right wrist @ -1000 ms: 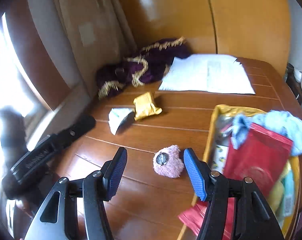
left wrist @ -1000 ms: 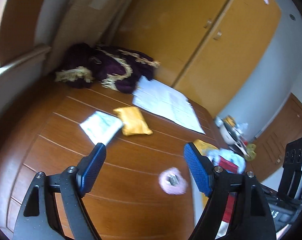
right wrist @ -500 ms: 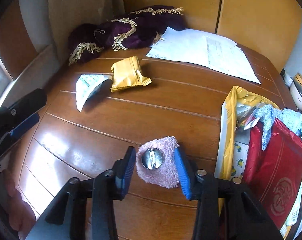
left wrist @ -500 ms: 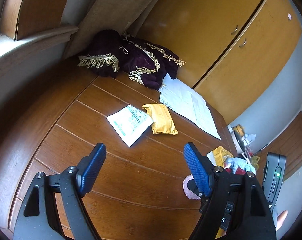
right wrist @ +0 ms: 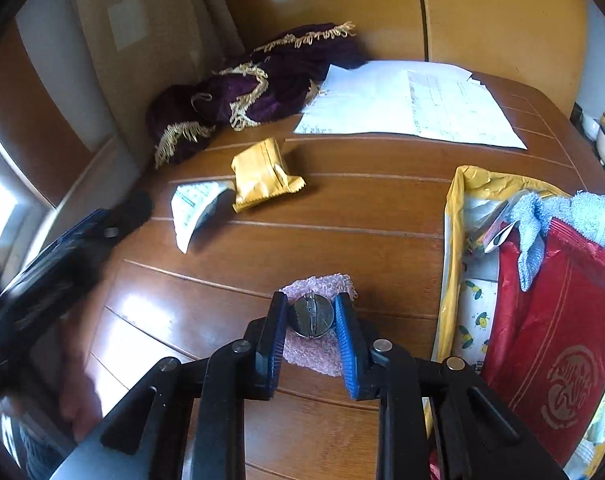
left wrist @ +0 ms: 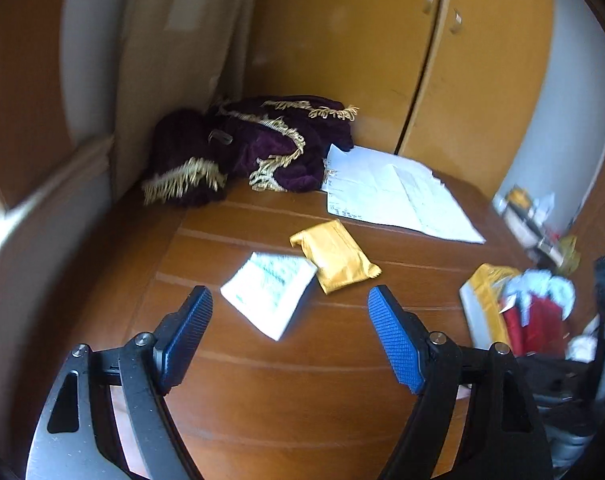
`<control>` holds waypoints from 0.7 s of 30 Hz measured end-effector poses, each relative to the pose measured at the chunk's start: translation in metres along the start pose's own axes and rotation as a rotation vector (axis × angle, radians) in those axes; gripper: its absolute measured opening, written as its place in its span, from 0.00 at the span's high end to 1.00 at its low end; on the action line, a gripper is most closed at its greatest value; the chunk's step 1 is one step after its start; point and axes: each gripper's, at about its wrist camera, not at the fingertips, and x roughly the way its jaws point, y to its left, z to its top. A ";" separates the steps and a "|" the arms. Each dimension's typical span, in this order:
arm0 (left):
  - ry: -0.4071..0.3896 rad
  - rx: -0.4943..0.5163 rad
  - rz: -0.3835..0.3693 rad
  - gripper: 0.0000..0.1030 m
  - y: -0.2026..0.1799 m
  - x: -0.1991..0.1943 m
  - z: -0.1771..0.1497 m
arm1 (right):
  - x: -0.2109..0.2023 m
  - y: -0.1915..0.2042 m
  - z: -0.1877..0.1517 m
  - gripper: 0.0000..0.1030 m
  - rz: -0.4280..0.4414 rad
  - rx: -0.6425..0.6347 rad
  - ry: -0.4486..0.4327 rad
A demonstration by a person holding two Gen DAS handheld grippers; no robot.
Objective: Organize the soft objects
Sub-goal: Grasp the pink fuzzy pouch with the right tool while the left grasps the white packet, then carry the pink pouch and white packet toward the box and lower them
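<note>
1. Right now the right gripper (right wrist: pixel 309 326) has its blue fingers (right wrist: pixel 345 334) clamped on a pink fuzzy brooch (right wrist: pixel 316 354), squeezing the round metal pin back; the brooch sits low over the wooden tabletop (right wrist: pixel 374 208).
2. Just to its right lies a yellow bag (right wrist: pixel 456 216) piled with a red packet (right wrist: pixel 558 320) and a blue towel (right wrist: pixel 574 212).
3. Further back, a gold packet (right wrist: pixel 262 176) touches a white packet (right wrist: pixel 194 208).
4. Meanwhile the left gripper (left wrist: pixel 290 340) hangs above the tabletop with fingers wide apart, holding nothing.
5. At the far edge rest a purple fringed cloth (left wrist: pixel 262 144) and white papers (left wrist: pixel 390 196).
</note>
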 end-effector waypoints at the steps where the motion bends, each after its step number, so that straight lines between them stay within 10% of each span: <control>1: 0.016 0.037 0.015 0.22 0.000 0.009 0.003 | -0.002 -0.001 0.000 0.76 0.004 0.005 -0.009; 6: 0.104 0.110 0.042 0.22 0.009 0.056 0.014 | -0.003 -0.001 0.002 0.76 0.024 0.009 -0.012; 12: 0.175 -0.026 -0.015 0.23 0.027 0.088 0.013 | -0.003 0.000 0.002 0.76 0.033 0.011 -0.014; 21: 0.169 -0.033 -0.004 0.50 0.021 0.085 0.001 | -0.003 -0.002 0.002 0.76 0.034 0.019 -0.016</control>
